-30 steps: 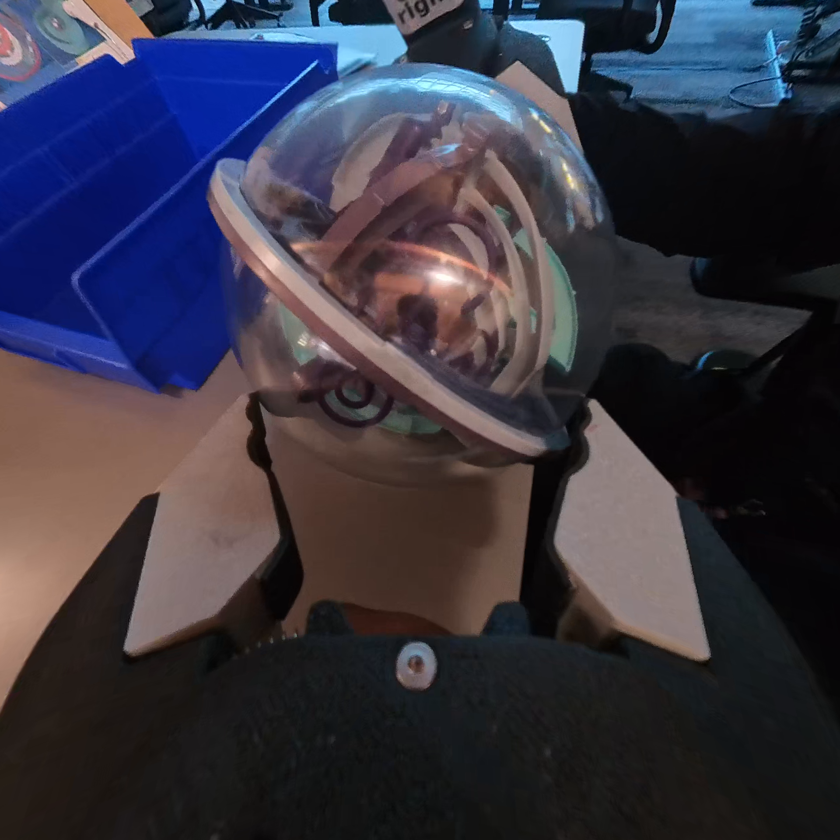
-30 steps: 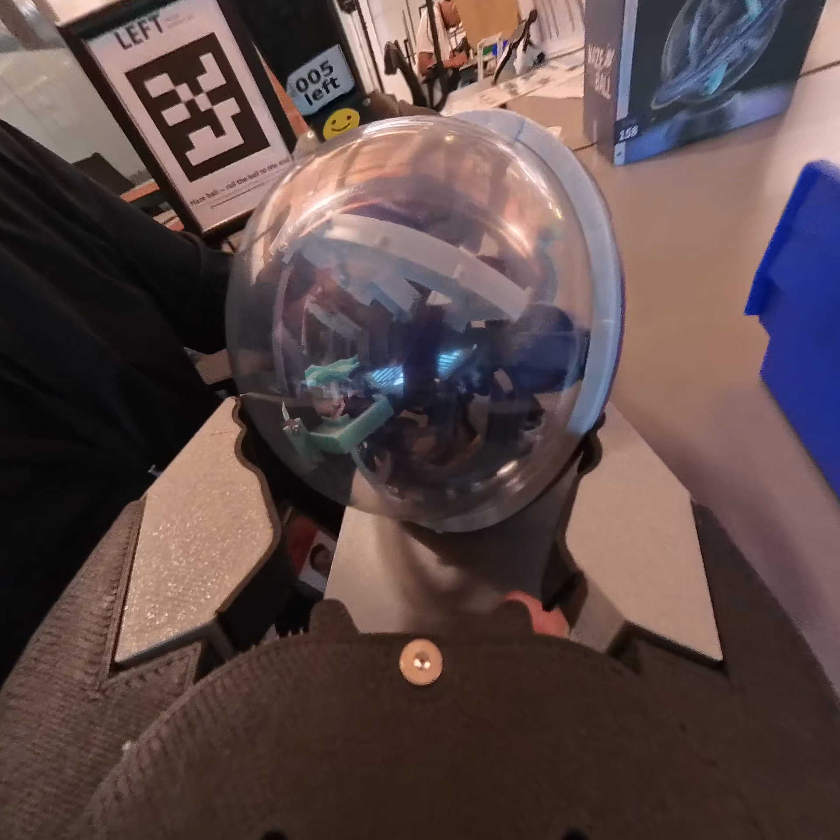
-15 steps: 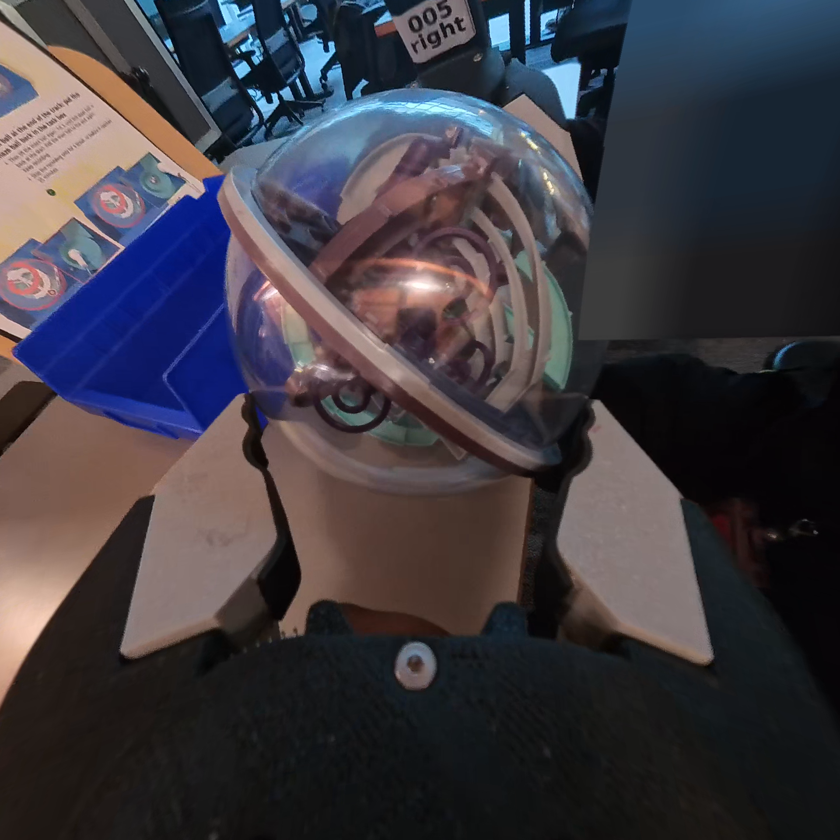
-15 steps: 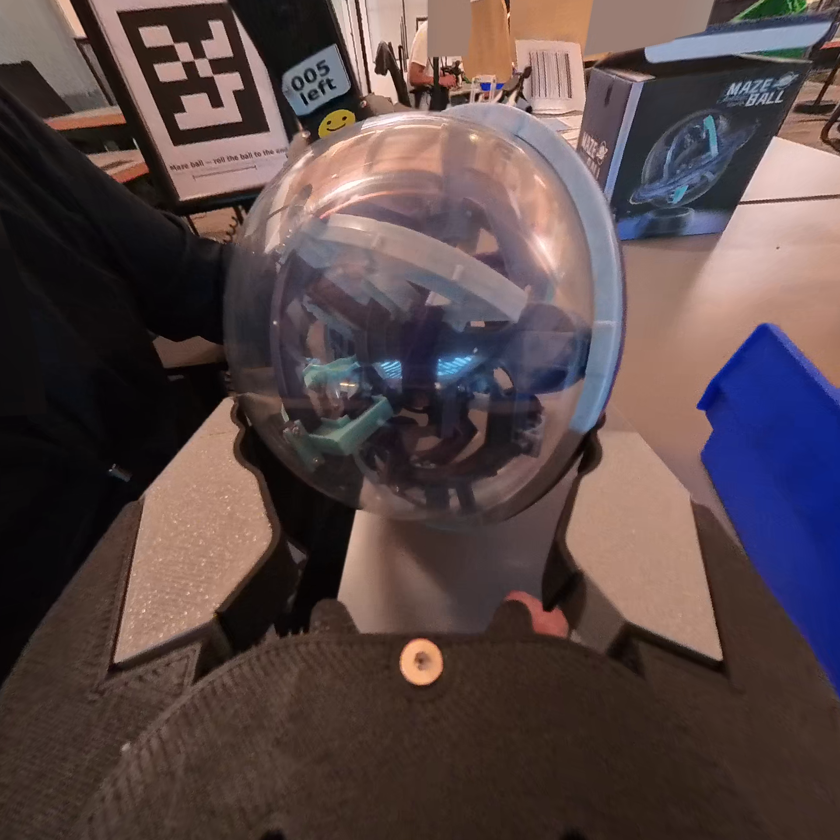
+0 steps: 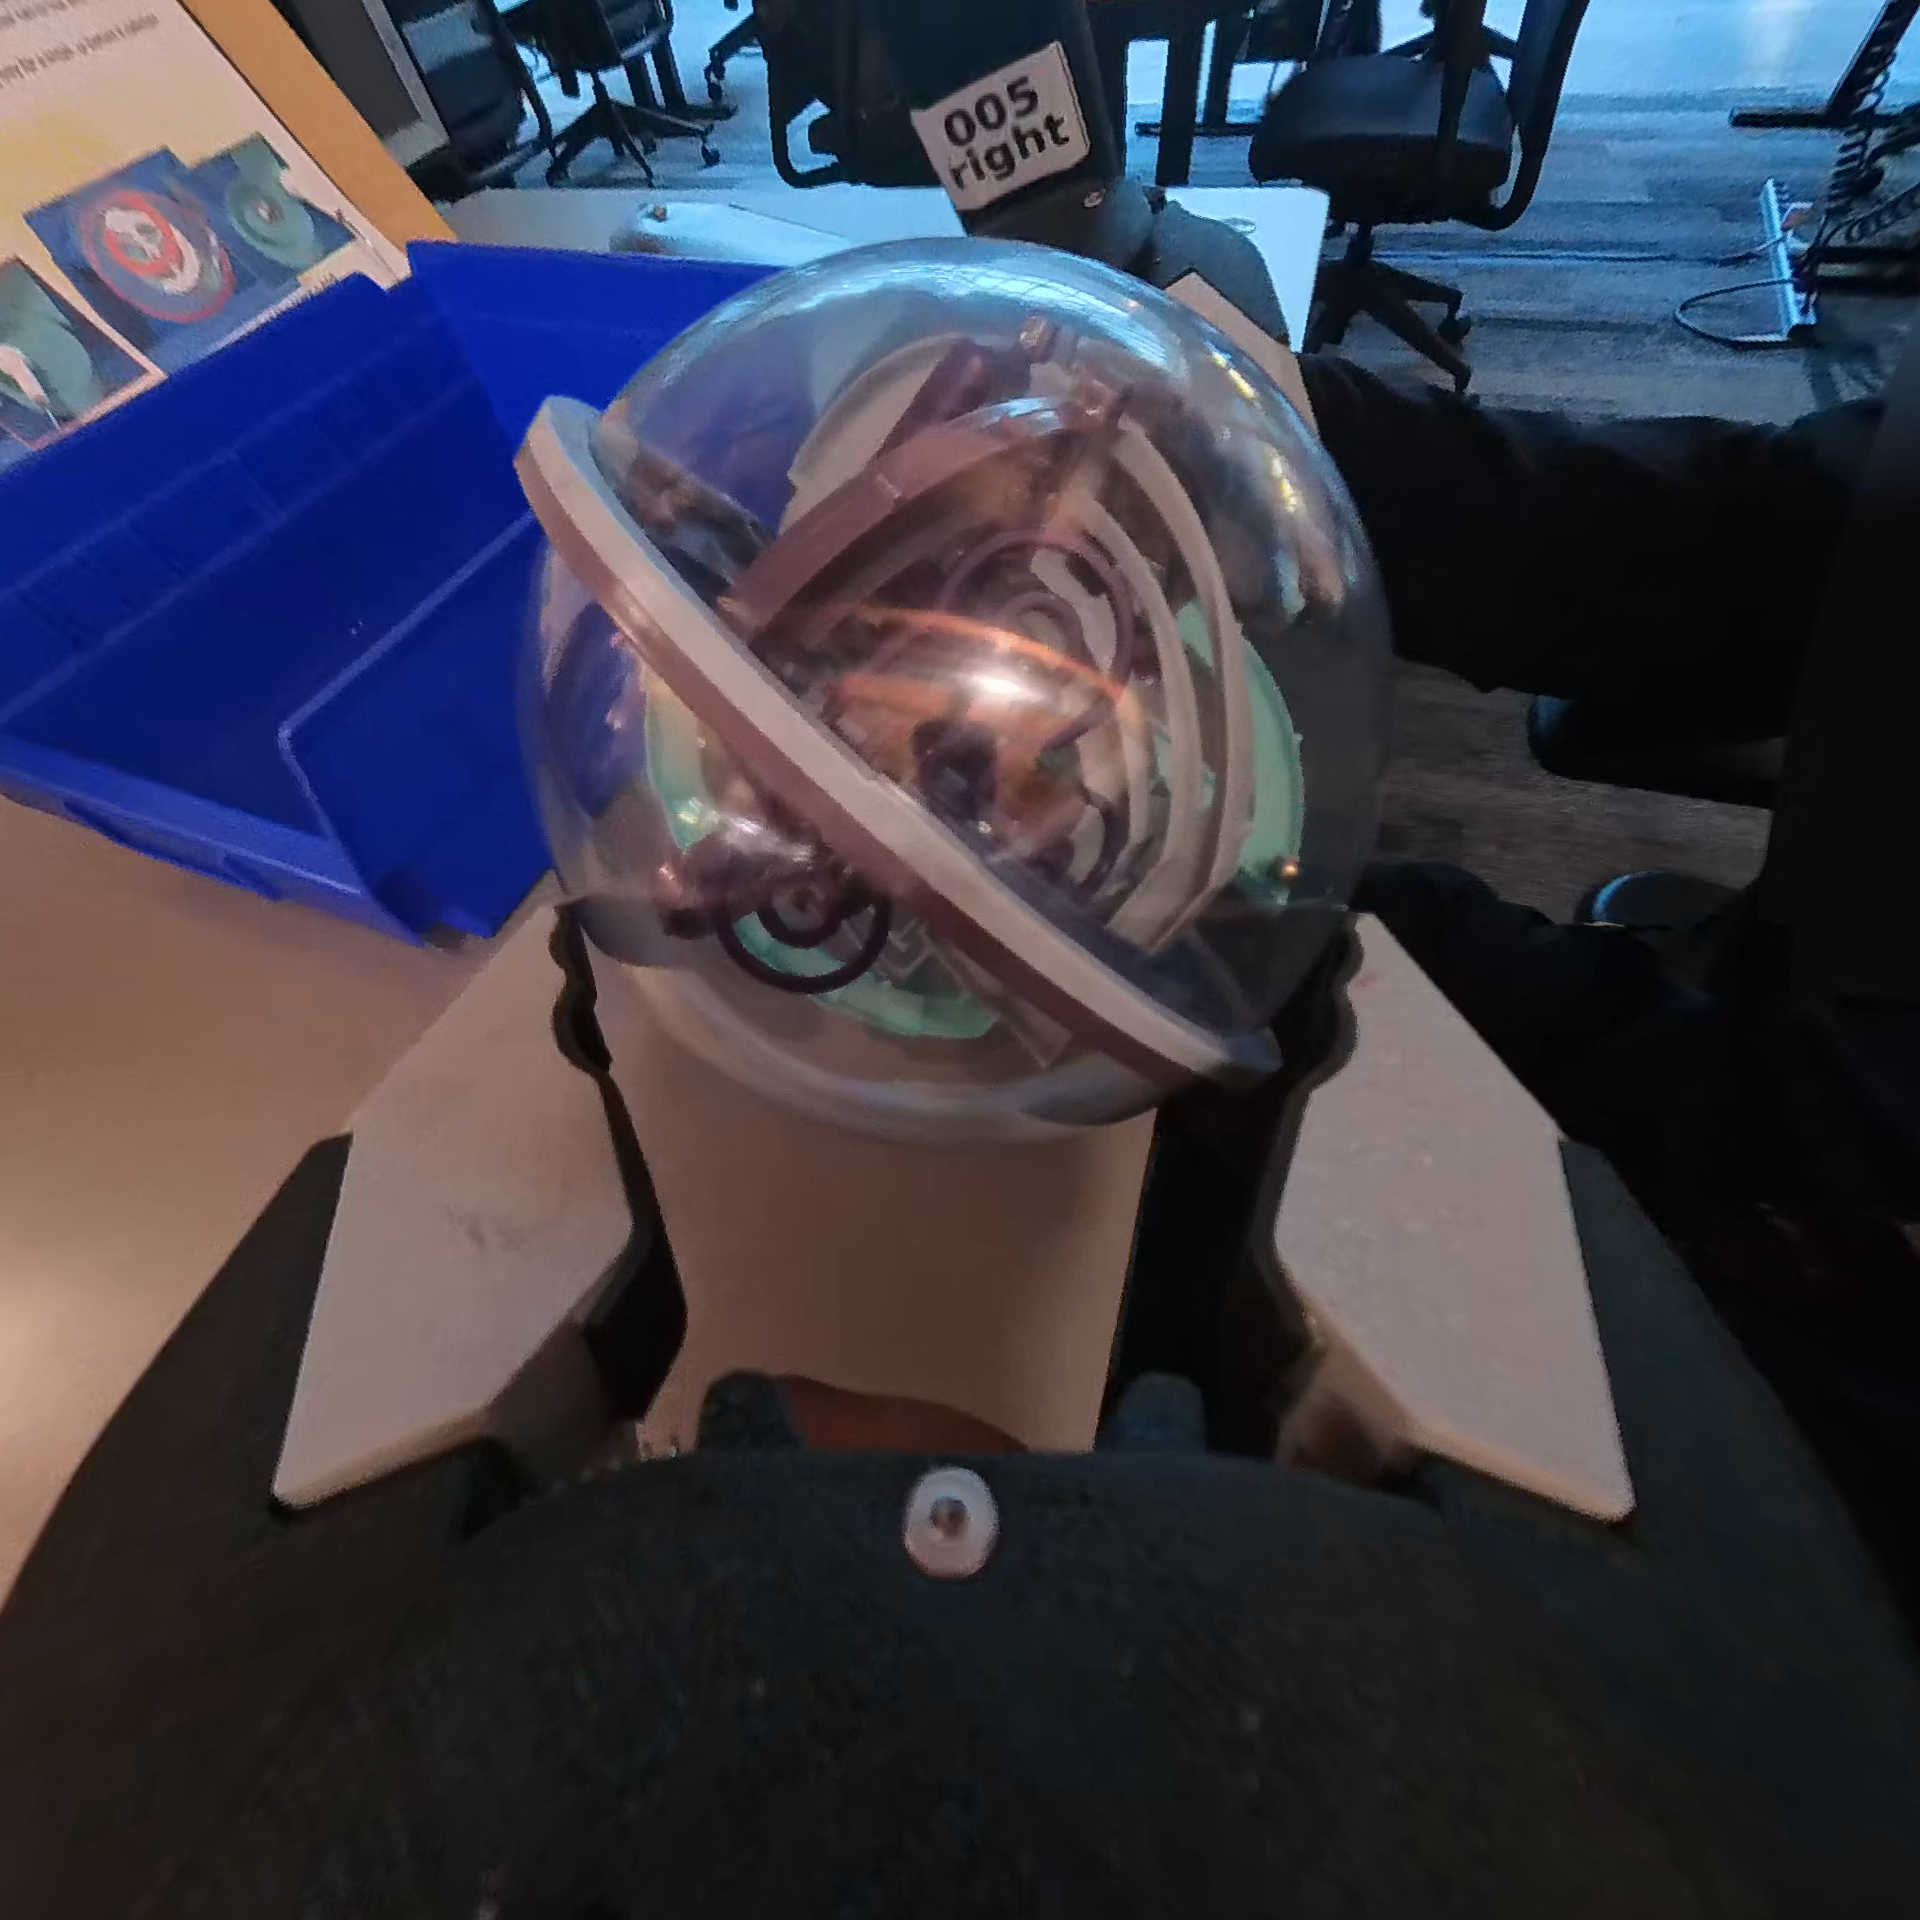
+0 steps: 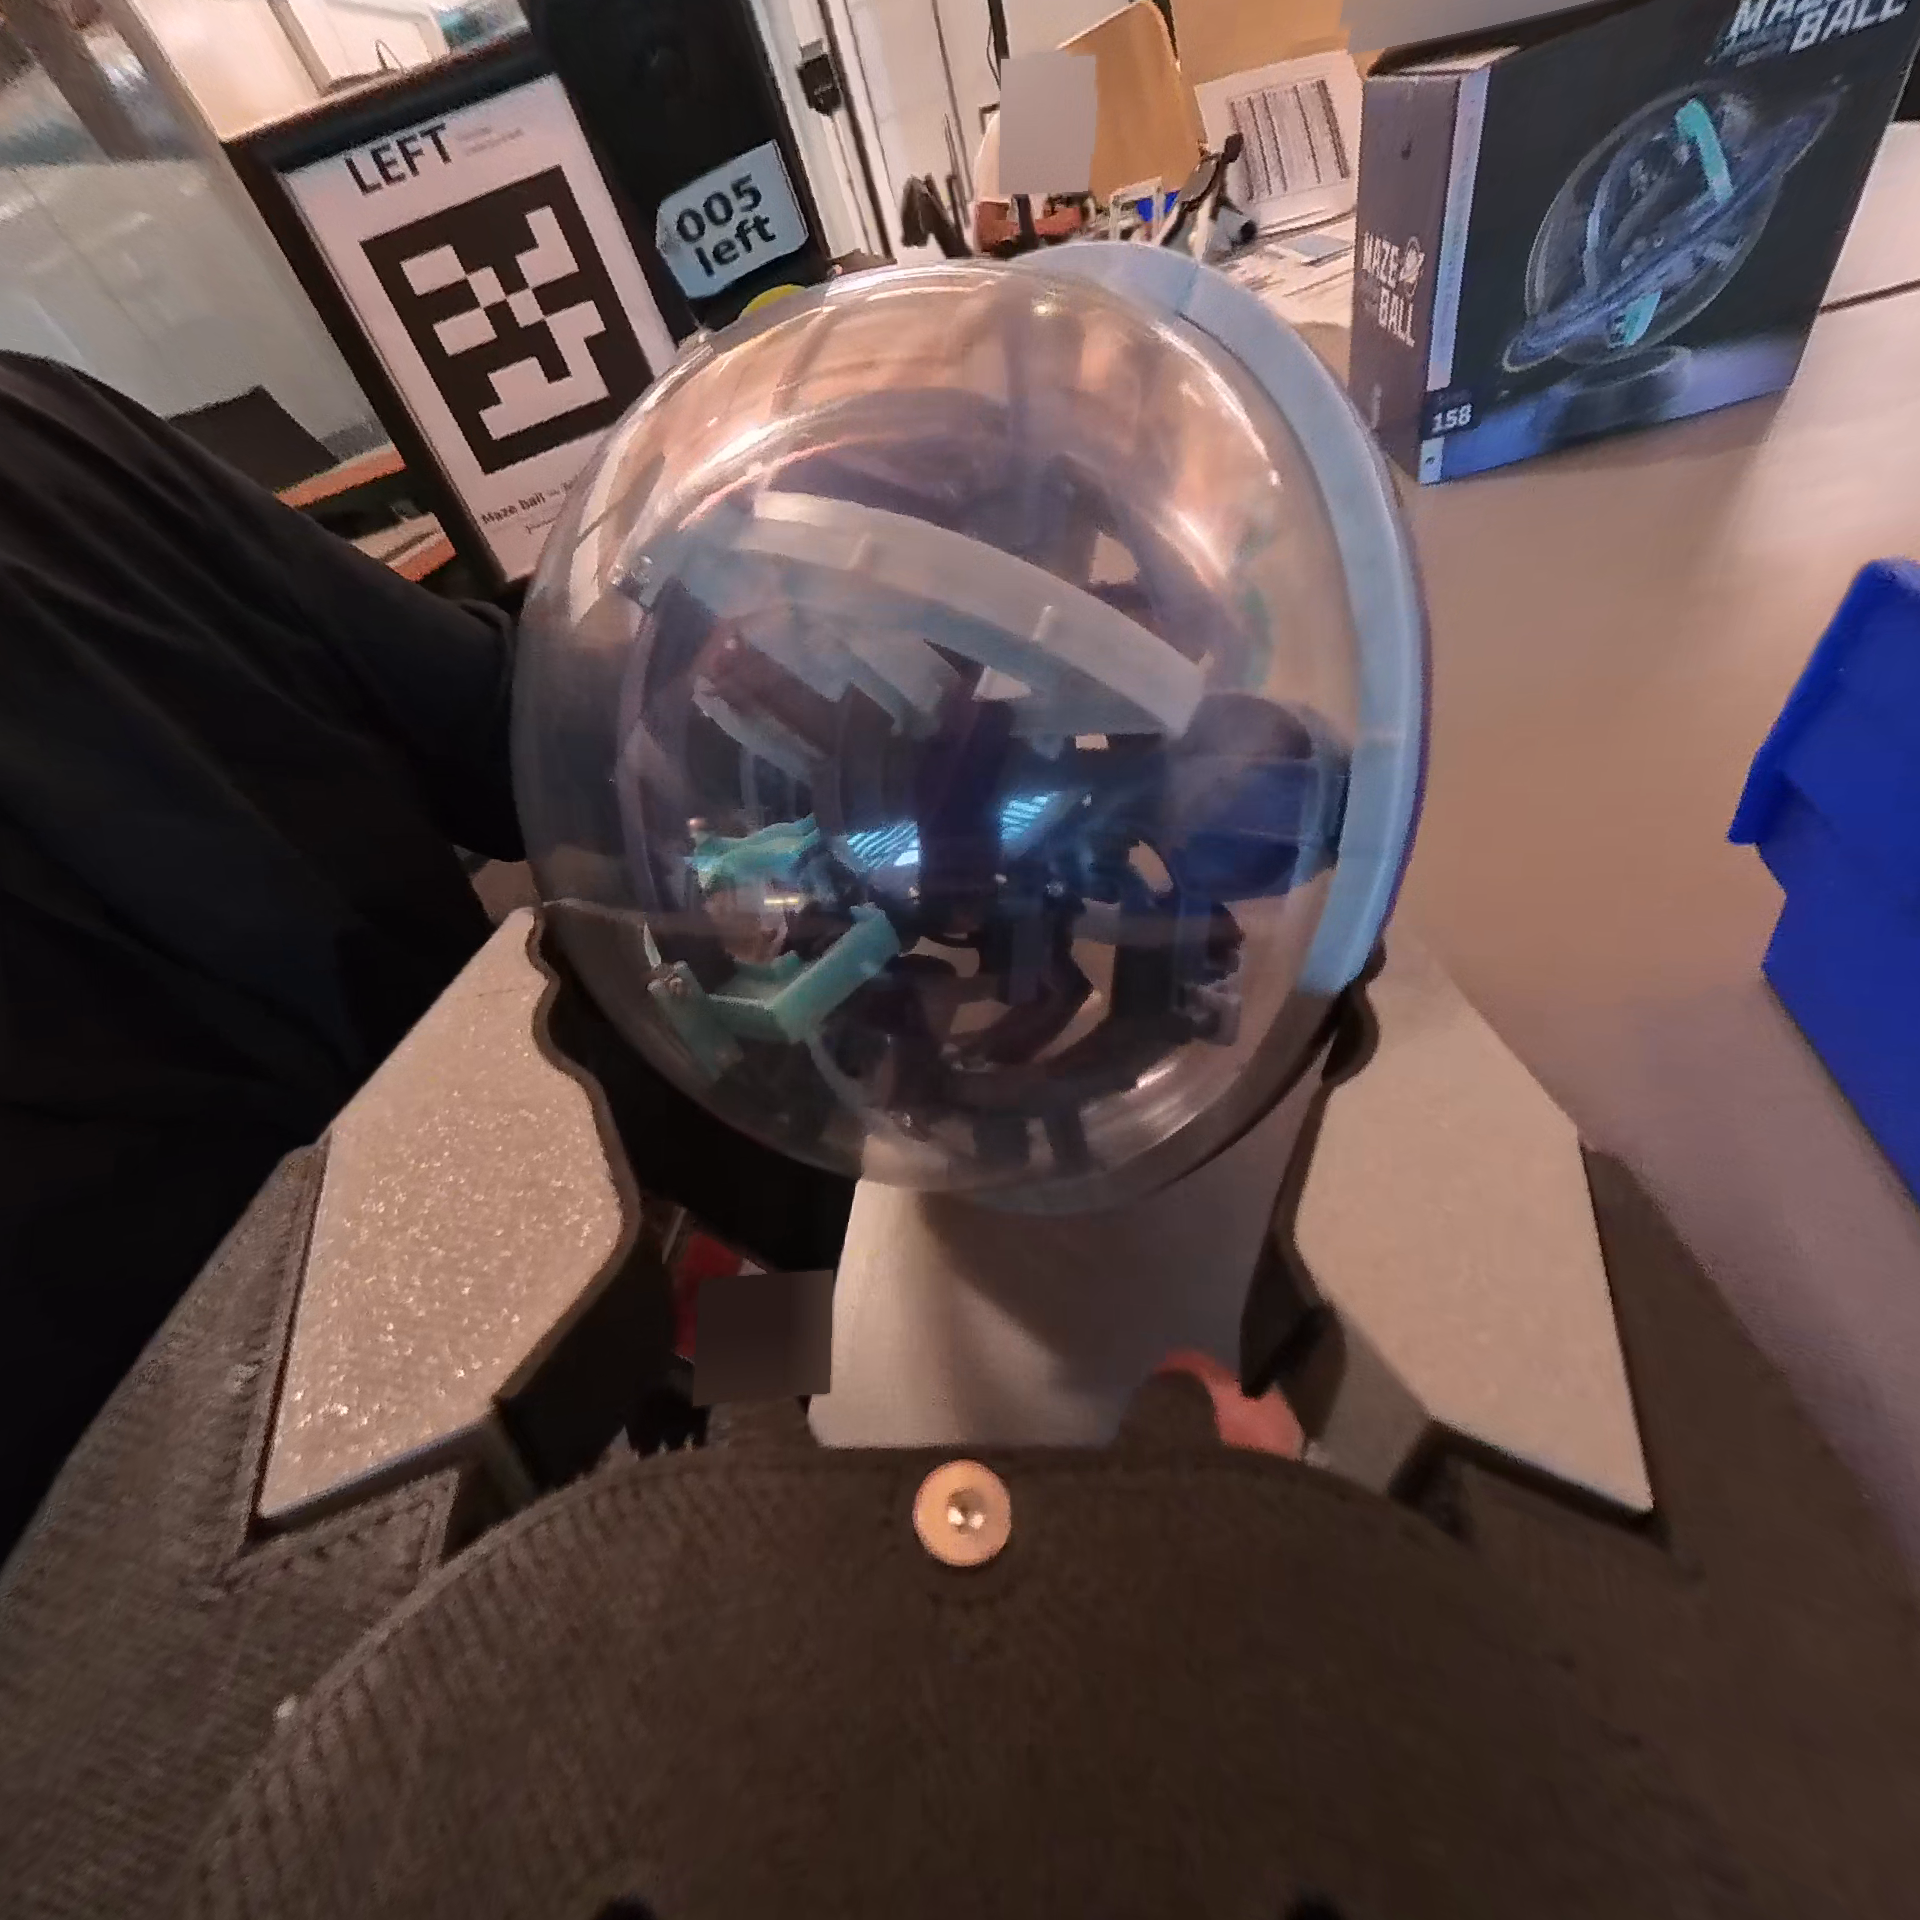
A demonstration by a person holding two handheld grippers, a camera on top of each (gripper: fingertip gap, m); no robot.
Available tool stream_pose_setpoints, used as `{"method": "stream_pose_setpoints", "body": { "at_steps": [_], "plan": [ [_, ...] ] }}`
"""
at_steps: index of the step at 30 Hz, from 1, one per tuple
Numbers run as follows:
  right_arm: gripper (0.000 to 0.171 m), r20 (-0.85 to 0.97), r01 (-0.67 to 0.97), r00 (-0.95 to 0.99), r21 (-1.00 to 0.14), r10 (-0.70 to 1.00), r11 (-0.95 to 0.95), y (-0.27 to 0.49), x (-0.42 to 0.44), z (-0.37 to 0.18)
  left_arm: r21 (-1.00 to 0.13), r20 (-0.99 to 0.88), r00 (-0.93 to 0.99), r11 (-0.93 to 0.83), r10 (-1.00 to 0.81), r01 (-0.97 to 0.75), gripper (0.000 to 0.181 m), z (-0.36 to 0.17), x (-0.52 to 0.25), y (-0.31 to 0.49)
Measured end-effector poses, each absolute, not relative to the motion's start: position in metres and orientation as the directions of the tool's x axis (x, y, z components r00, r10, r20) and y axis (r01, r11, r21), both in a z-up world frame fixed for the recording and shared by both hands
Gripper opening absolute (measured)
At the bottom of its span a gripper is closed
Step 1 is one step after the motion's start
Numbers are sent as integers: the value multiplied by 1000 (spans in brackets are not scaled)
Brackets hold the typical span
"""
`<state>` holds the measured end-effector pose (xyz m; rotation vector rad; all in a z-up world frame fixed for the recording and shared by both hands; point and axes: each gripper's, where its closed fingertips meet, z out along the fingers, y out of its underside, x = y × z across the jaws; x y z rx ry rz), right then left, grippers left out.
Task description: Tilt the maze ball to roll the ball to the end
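I have the clear plastic maze sphere [image 5: 956, 686] clamped between both claws, left gripper [image 5: 951, 966] and right gripper [image 6: 951, 956] each closed on it, lifted above the beige table [image 5: 156, 1039], its pale equator band [image 5: 831, 769] tilted, beside the blue bin [image 5: 260, 623]

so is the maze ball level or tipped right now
Tipped. In the left wrist view the maze ball has its grey rim band running diagonally, high at left and low at right. Both grippers clamp it.

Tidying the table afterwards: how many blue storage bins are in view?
1. The blue bin sits on the table, behind and left of the maze ball in the left wrist view; its edge shows far right in the right wrist view. Others may be out of frame.
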<state>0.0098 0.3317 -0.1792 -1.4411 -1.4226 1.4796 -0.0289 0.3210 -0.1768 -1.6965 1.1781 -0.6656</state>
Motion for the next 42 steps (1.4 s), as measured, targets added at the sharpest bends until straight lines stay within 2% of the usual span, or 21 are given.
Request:
{"method": "stream_pose_setpoints", "body": {
  "at_steps": [16,20,23,26,33,39,42],
  "plan": [
    [144,-386,264,-230,-908,894,-324,335,7,-193,-908,-10,406,-161,-914,-386,135,-180,-30,326],
    [146,-313,203,-243,-942,918,-267,336,4,-186,-909,-111,411,-75,-905,-410,135,-172,-30,326],
    [147,-175,136,-203,-979,963,-149,340,4,-175,-891,-228,405,22,-885,-453,135,-174,-30,328],
    [148,-81,215,-135,-975,987,-51,346,4,-188,-861,-307,381,83,-872,-502,135,-194,-31,336],
    [149,-140,236,-77,-965,987,-118,352,10,-197,-867,-245,394,19,-886,-497,134,-210,-25,342],
    [143,-134,110,-19,-985,991,-131,361,20,-184,-924,-148,394,-15,-907,-382,131,-216,-18,349],
    [138,-138,55,37,-989,990,-140,367,30,-178,-930,-92,396,-63,-914,-361,120,-218,-17,352]
  ]
}}
